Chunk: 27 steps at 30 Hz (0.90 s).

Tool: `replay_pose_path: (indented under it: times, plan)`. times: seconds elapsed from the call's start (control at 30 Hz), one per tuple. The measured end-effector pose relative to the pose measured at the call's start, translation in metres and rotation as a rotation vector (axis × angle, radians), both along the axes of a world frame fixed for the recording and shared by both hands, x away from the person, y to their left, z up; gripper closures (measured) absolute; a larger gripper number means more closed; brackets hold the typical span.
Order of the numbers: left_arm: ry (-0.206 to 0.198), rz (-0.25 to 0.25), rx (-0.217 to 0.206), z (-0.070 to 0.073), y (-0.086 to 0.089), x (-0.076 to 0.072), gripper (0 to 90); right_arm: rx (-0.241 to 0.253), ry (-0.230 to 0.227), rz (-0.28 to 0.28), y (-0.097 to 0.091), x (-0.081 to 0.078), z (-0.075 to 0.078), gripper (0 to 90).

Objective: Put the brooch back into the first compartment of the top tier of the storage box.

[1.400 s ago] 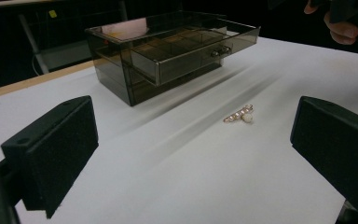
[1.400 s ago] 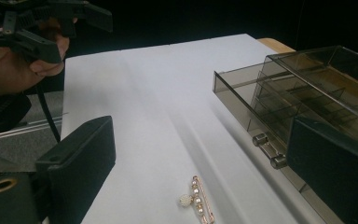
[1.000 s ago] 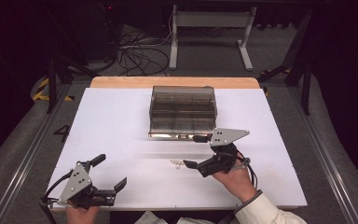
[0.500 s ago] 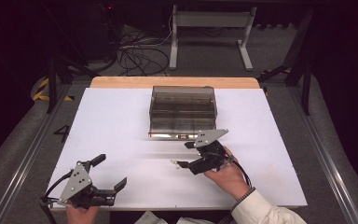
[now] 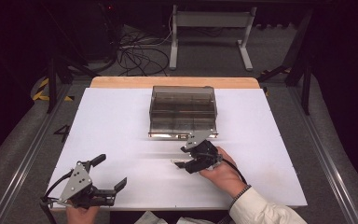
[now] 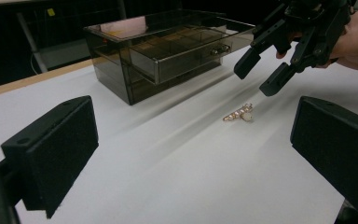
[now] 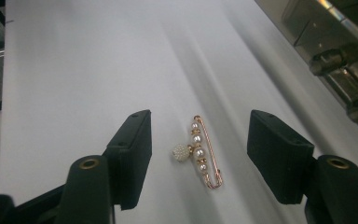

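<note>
Right gripper [image 7: 198, 154] fingers, just been closing, straddle the gold pearl-beaded pin [image 7: 201, 154] without touching, lined up to pinch; left gripper [image 5: 103, 175] released.

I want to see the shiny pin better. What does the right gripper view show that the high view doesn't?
Right gripper view: close up, the gold safety-pin brooch with white pearls and a round pearl charm lies untouched between the right gripper's jaws, which have just been closing. High view: the left gripper, open, and the whole white table. Both: the smoky clear plastic drawer box.
</note>
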<state>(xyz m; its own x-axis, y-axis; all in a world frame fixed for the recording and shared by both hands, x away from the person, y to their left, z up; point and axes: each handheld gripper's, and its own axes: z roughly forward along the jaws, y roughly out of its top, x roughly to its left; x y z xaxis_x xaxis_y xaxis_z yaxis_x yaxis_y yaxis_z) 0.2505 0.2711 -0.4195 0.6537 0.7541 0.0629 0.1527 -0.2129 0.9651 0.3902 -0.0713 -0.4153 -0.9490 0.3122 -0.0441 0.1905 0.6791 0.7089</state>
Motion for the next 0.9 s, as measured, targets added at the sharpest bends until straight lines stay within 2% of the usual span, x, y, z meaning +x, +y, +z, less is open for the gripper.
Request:
replay_pose_path:
  times: [0.3, 0.7, 0.9]
  plan:
    - [0.003, -0.002, 0.0, 0.0, 0.0, 0.0, 1.5, -0.047, 0.027, 0.008, 0.003, 0.008, -0.008, 45.9]
    - [0.005, -0.004, 0.002, 0.0, 0.0, 0.001, 1.5, -0.11, 0.05, 0.023, 0.005, 0.016, -0.017, 57.1]
    - [0.01, -0.002, -0.001, -0.001, 0.0, 0.001, 1.5, -0.124, 0.078, 0.028, 0.007, 0.019, -0.022, 60.2]
